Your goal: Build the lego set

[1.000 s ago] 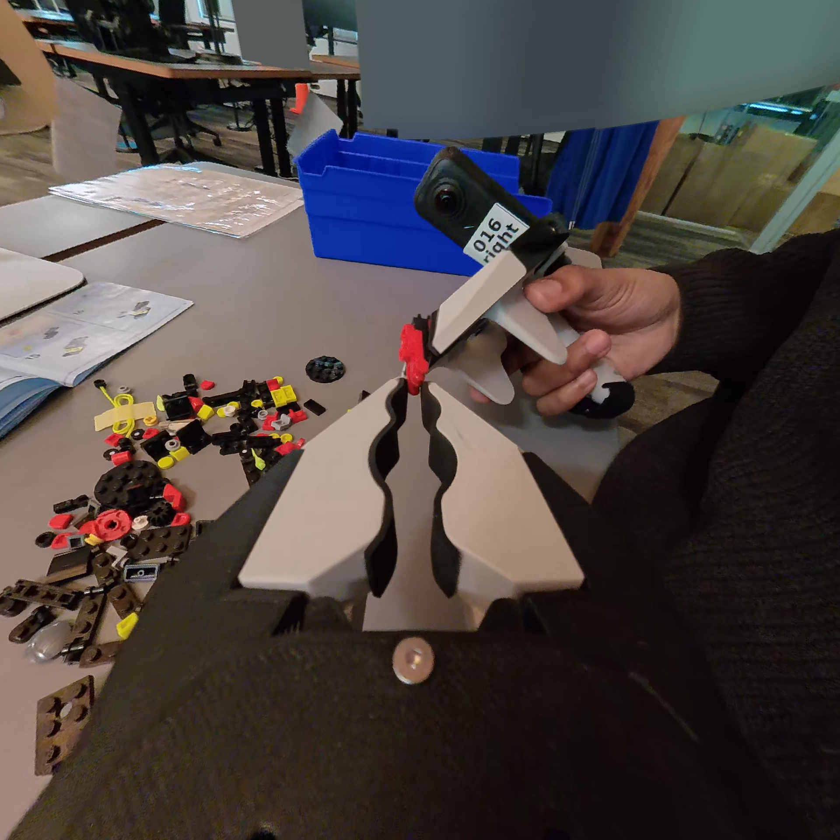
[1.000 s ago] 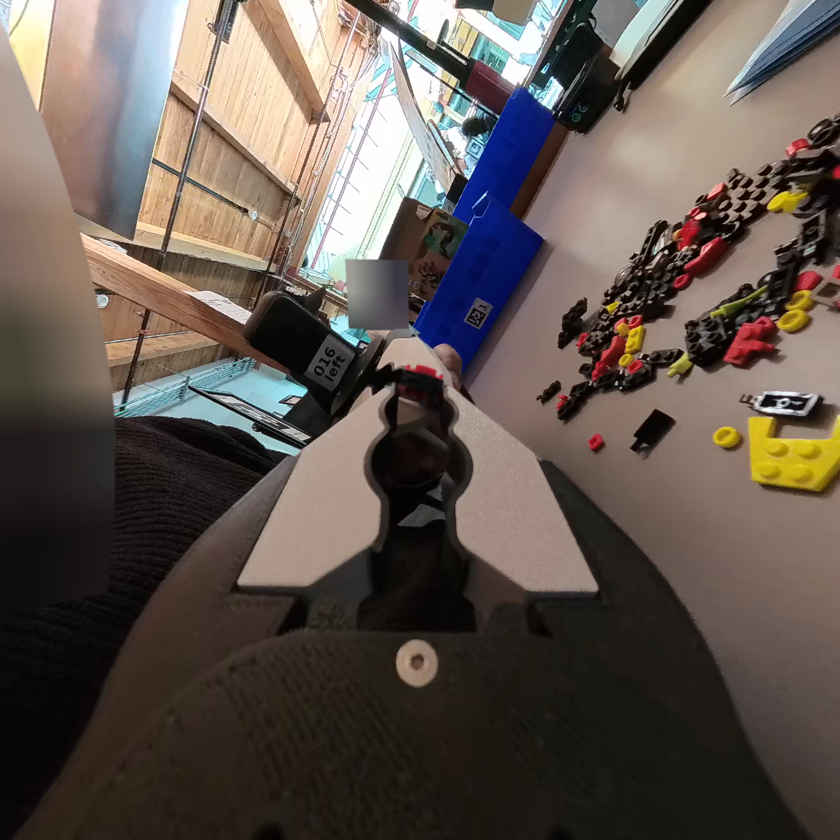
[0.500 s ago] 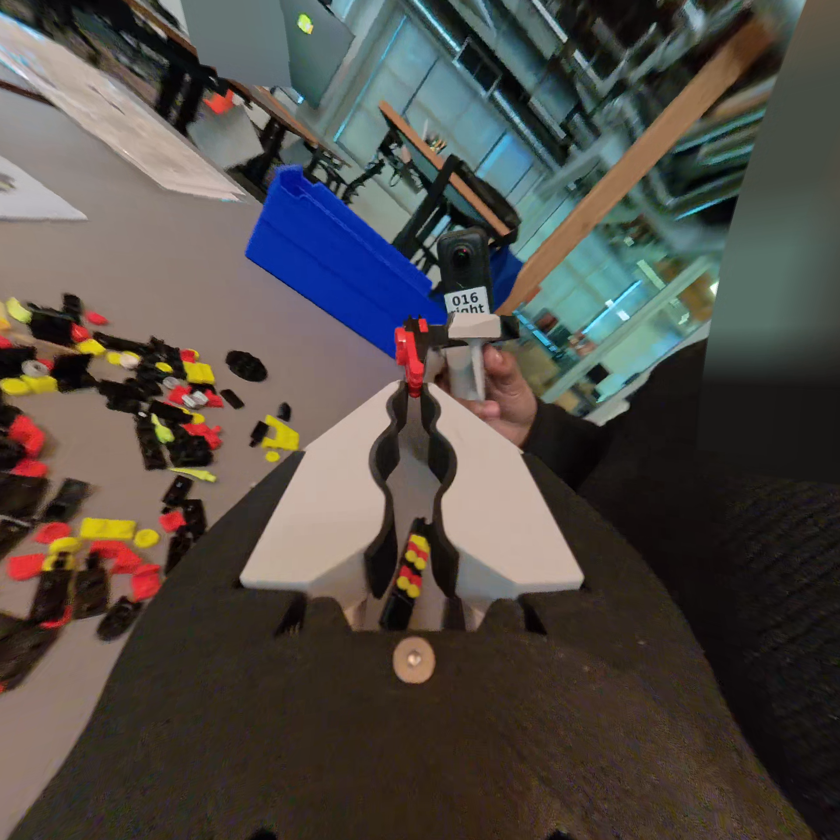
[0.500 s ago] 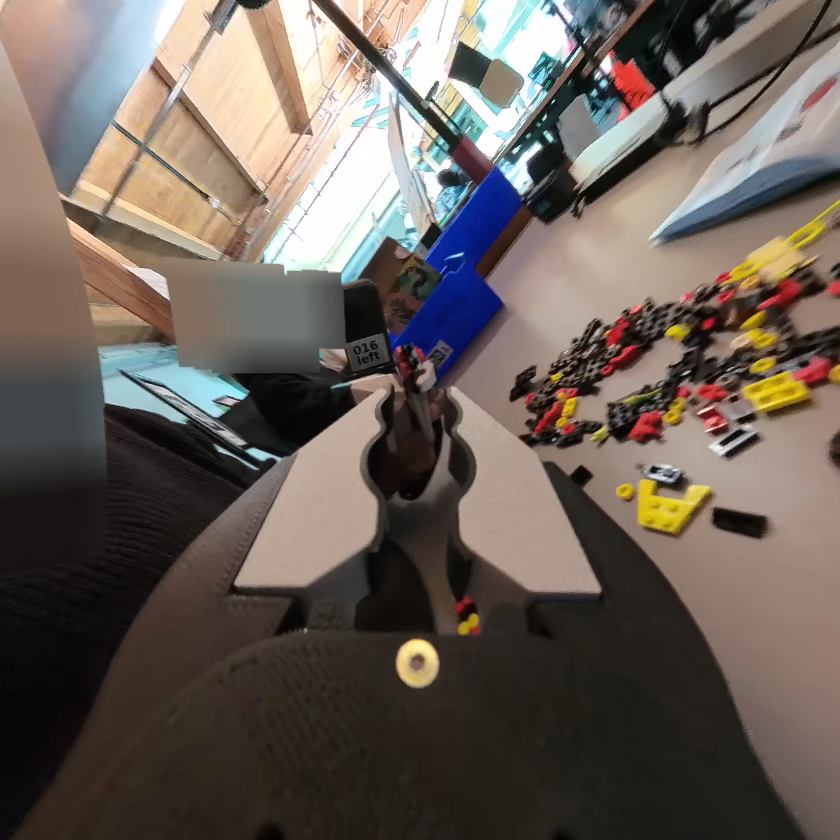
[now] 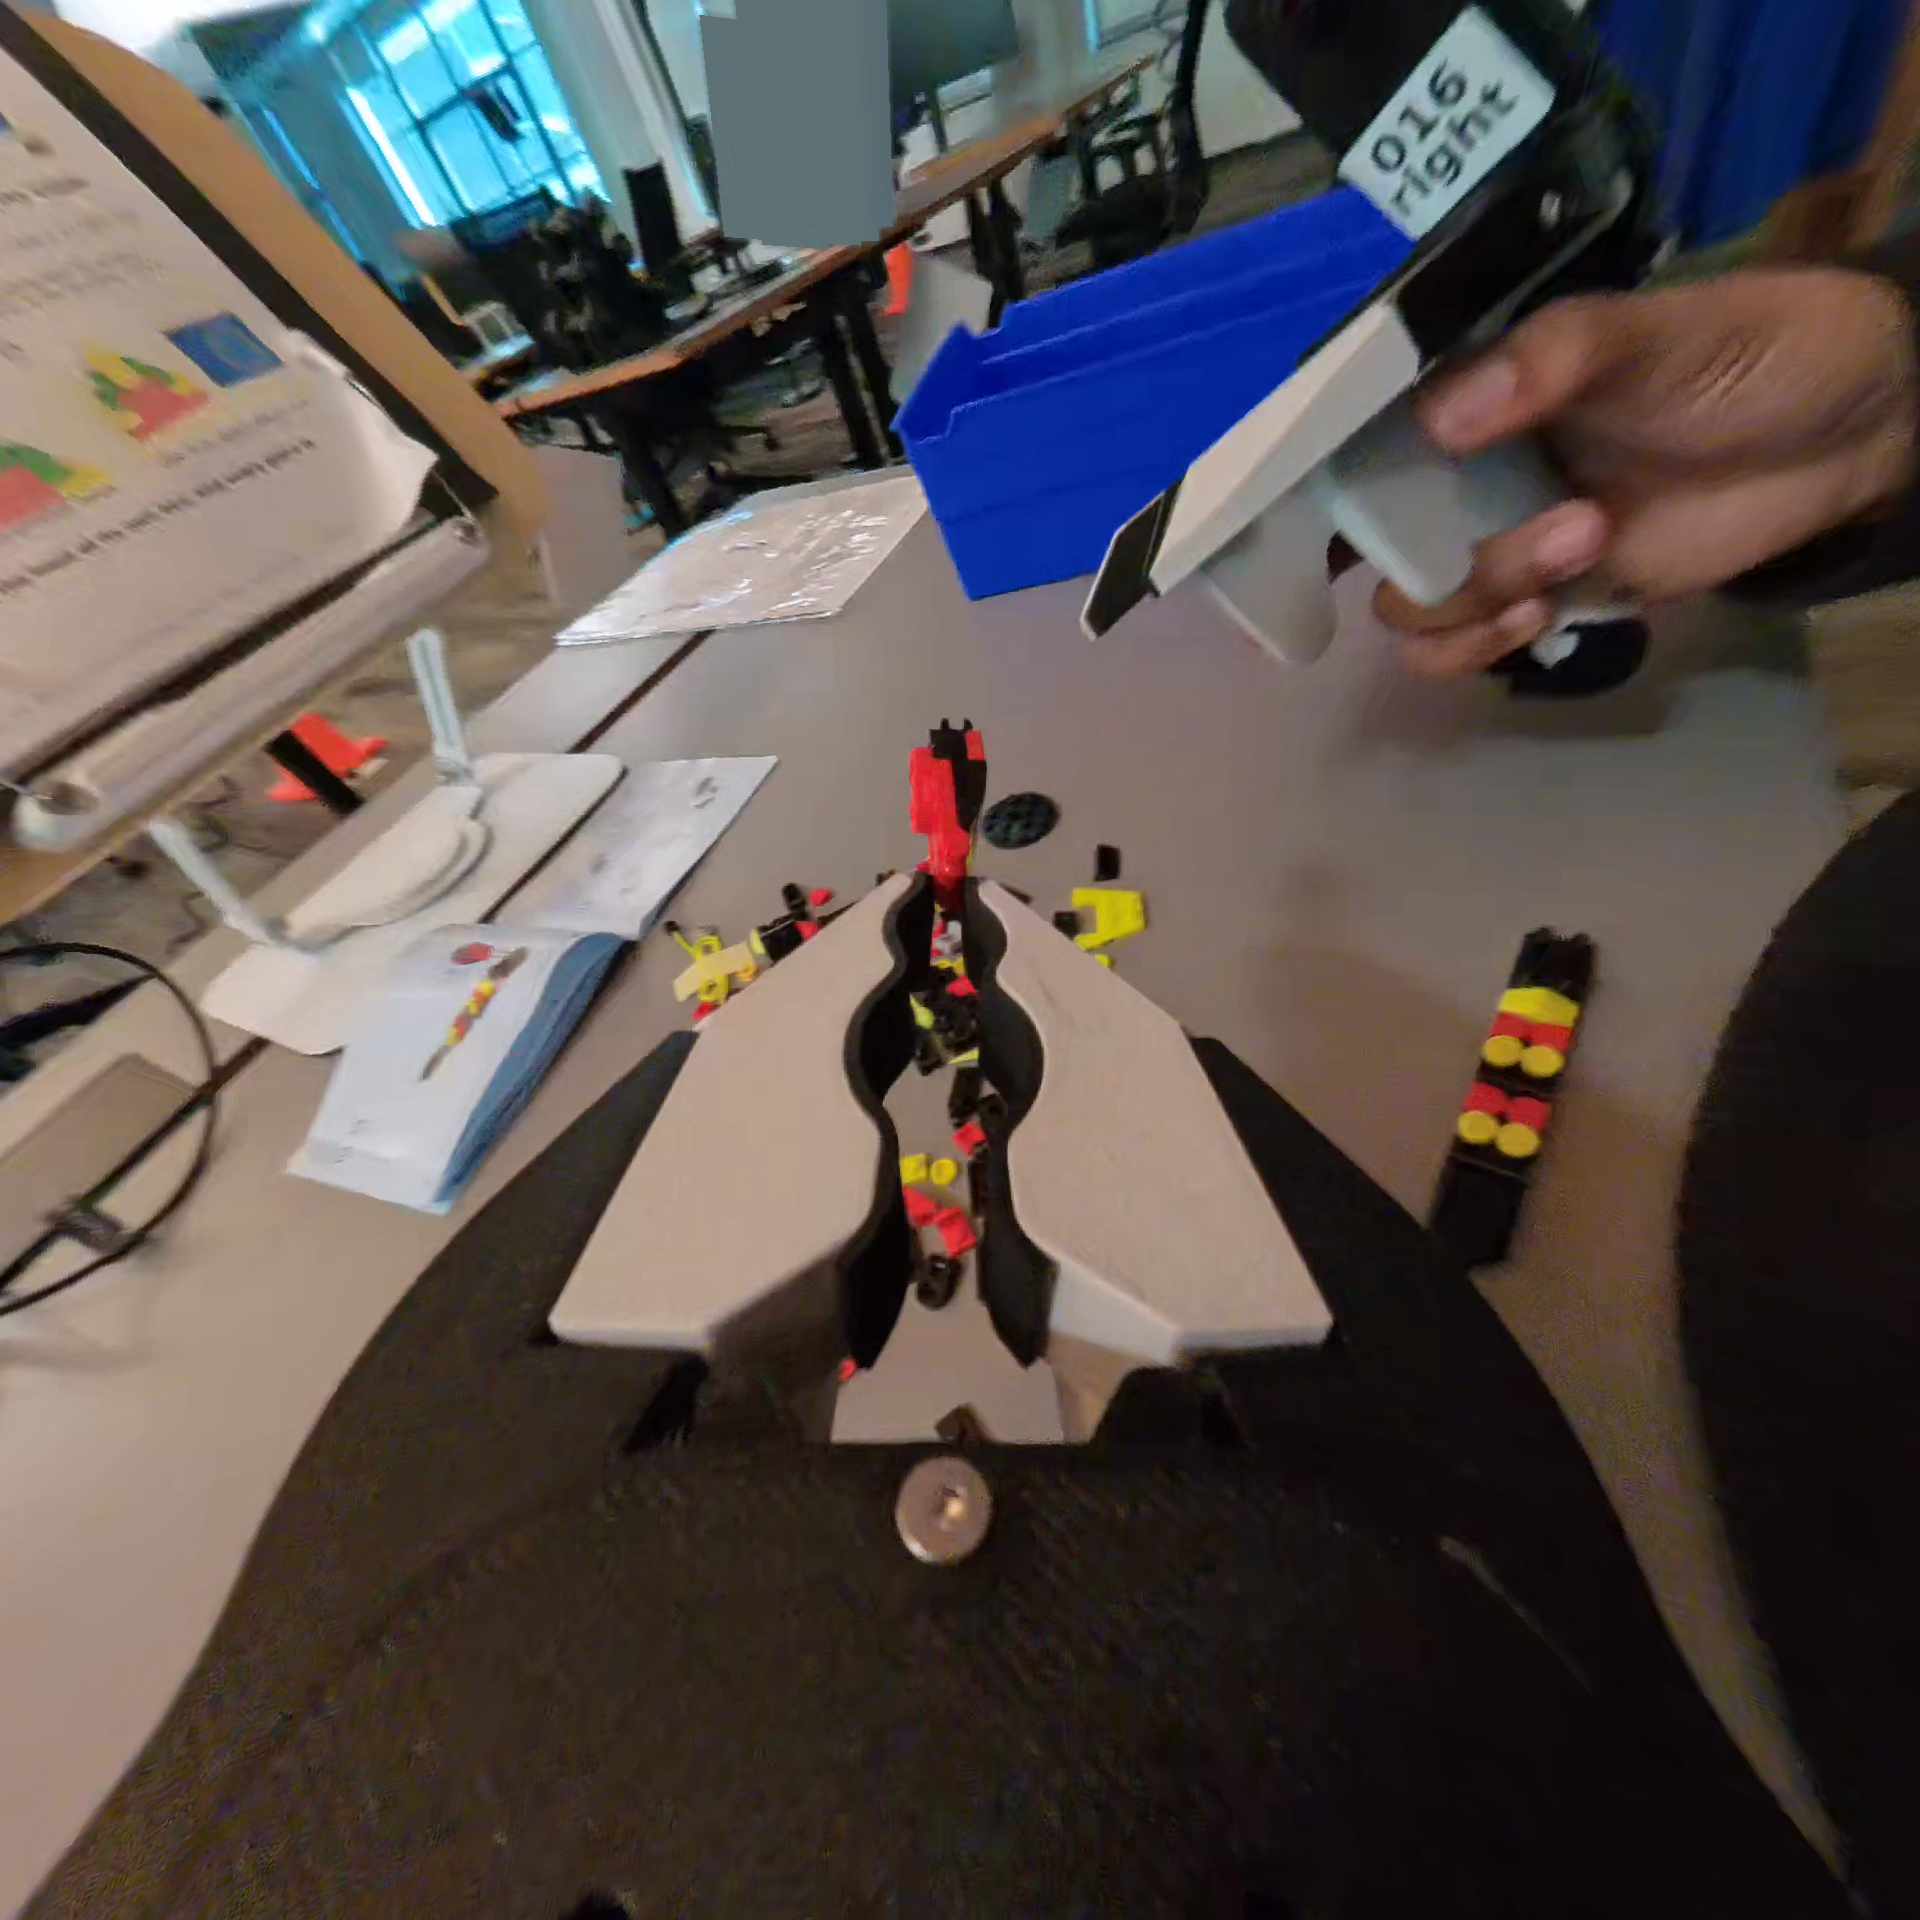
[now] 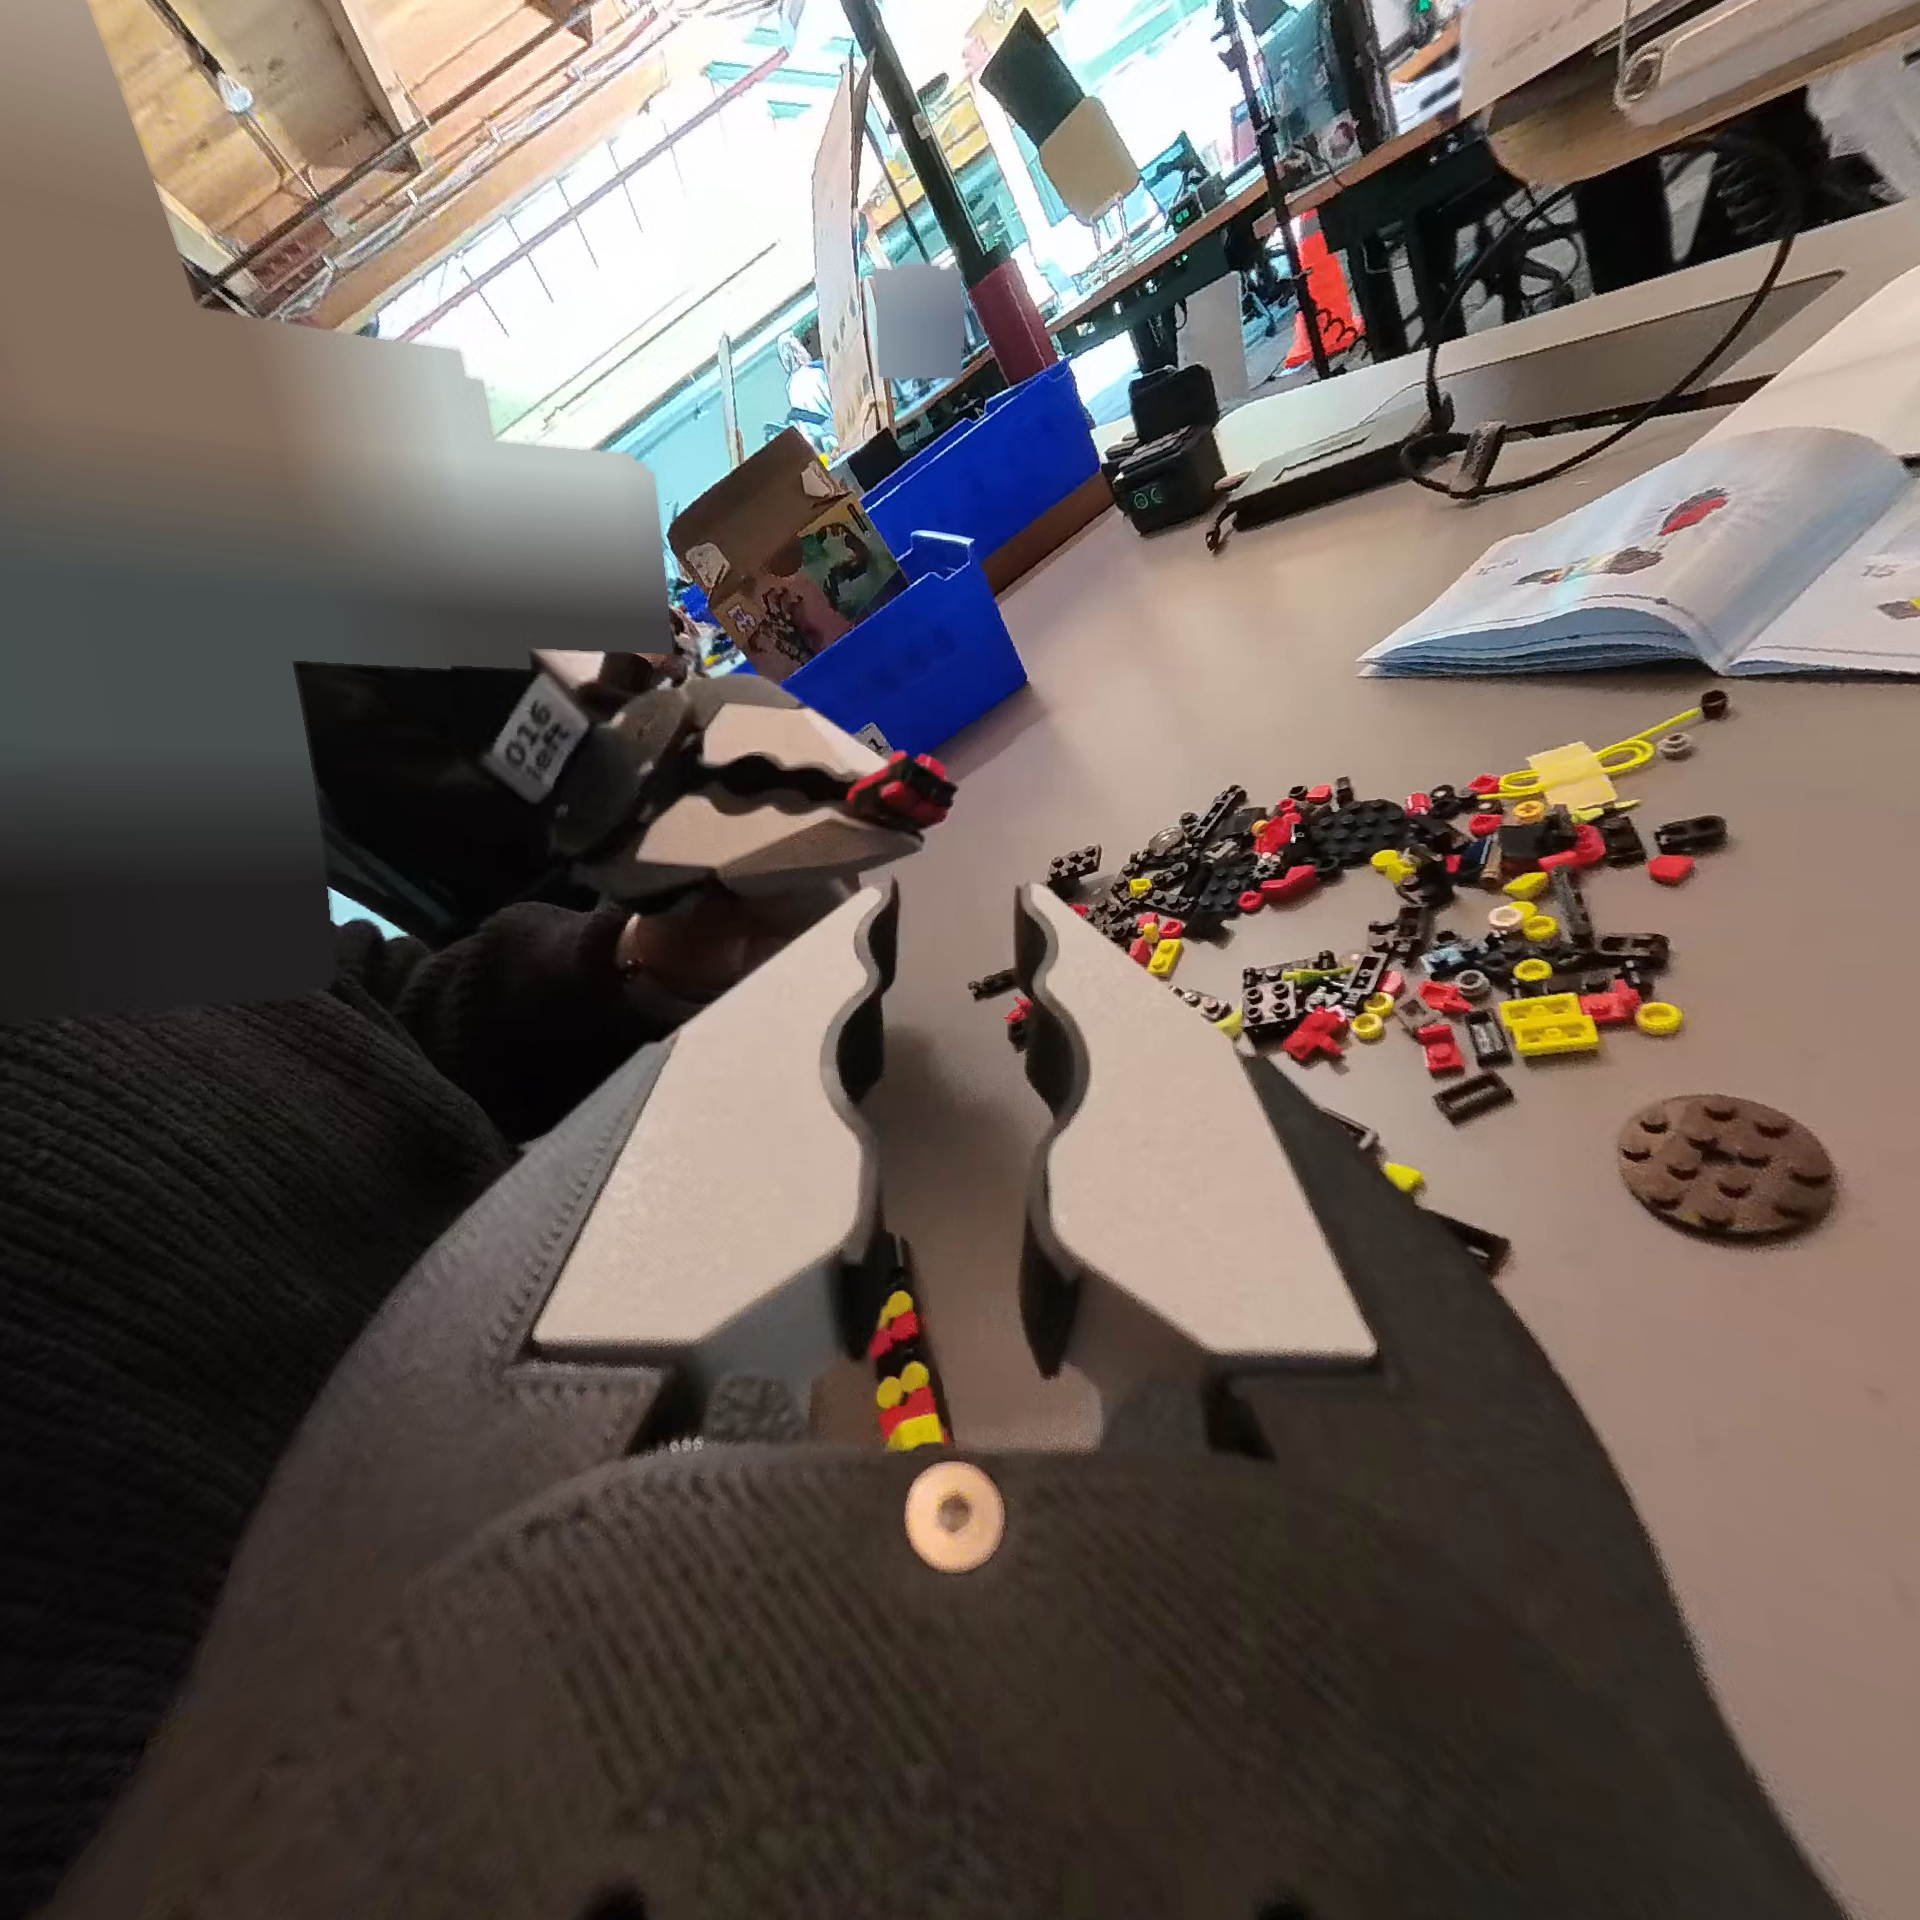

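Left gripper (image 5: pixel 943 891) jaws clenched on red-black piece (image 5: pixel 943 800); right gripper (image 6: pixel 954 906) jaws released, empty. Next, likely: fetch part from loose pile (image 6: pixel 1403 935) beside booklet (image 6: pixel 1704 582).

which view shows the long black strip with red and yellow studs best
The left wrist view: the black strip lies whole on the table. The right wrist view catches only a sliver of it between the right gripper's fingers.

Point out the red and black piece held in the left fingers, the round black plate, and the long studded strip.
red and black piece (image 5: pixel 943 805), left wrist view, red body.
round black plate (image 6: pixel 1725 1167), right wrist view, studded top.
long studded strip (image 5: pixel 1512 1081), left wrist view, mid-length.
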`<state>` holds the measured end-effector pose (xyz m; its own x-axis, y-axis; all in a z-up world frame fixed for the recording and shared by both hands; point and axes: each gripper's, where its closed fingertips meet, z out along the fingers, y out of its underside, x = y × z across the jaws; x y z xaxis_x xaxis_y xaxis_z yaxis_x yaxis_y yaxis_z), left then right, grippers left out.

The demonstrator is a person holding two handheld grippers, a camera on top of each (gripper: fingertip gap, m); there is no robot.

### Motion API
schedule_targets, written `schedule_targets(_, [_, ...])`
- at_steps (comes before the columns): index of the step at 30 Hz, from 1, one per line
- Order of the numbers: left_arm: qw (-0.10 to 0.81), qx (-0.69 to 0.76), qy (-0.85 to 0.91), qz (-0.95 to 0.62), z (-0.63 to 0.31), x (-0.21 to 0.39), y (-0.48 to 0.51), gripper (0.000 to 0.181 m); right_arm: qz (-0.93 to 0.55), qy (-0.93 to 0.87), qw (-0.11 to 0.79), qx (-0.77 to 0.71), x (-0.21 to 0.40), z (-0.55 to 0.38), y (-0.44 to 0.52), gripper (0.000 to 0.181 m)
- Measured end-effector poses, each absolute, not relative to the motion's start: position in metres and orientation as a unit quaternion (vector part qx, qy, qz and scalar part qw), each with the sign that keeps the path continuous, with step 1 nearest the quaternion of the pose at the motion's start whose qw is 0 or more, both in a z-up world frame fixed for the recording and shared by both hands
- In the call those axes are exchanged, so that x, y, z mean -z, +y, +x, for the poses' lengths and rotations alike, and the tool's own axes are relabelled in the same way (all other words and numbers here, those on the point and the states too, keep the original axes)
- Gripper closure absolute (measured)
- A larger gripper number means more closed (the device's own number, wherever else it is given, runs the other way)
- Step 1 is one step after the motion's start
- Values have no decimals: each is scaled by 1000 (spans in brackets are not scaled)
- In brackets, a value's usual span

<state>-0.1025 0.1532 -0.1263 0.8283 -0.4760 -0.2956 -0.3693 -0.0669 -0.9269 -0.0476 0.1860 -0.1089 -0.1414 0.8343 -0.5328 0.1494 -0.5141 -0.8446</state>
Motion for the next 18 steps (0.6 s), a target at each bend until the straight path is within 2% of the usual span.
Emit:
schedule_targets(8, [608, -12, 322, -726, -102, 132, 154, 180, -589, -414, 265, -641, 107, -48, 183, 159])
schedule_targets(10, [604, -29, 337, -722, -100, 135, 154, 180, -557, -427, 267, -660, 96, -46, 175, 151])
schedule_targets(14, [589, -76, 373, -713, -95, 144, 153, 179, -499, -483, 327, -641, 80, -37, 167, 143])
schedule_targets(16, [589, -42, 364, -720, -90, 145, 153, 179, -478, -519, 370, -605, 80, -33, 167, 144])
schedule_targets(18, [581, 76, 326, -742, -80, 148, 149, 179, -456, -558, 407, -561, 84, -31, 164, 145])
